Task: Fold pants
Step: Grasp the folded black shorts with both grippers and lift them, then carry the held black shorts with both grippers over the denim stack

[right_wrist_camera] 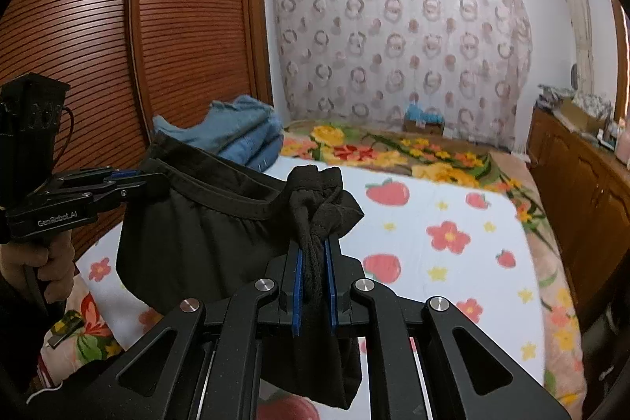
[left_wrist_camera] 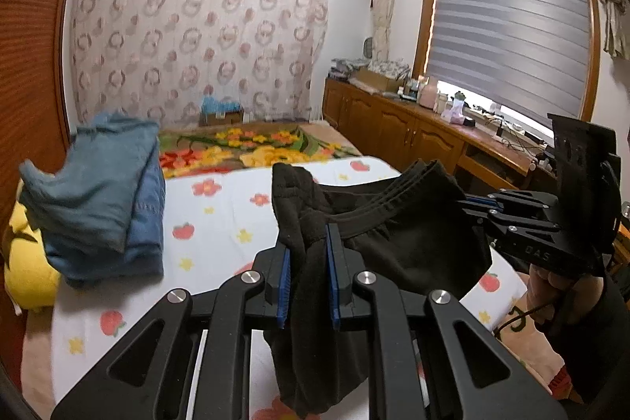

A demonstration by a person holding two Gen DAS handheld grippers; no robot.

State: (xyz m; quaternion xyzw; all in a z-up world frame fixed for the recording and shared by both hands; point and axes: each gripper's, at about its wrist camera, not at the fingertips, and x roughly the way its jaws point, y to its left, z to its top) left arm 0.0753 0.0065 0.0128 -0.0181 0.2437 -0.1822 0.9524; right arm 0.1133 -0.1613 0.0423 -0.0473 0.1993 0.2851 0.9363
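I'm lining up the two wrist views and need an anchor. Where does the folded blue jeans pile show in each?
Left wrist: the jeans sit at left-centre on the bed, left of the black pants that the left gripper pinches.
Right wrist: the jeans lie upper left of centre, behind the pants' waistband, by the wardrobe.
Shared landmark: the patterned curtain on the far wall.

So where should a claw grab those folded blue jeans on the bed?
Best guess: pinch the folded blue jeans at their thick folded edge nearest the strawberry sheet, coming in low from that side. The layers stack there, so one pinch could catch them all.
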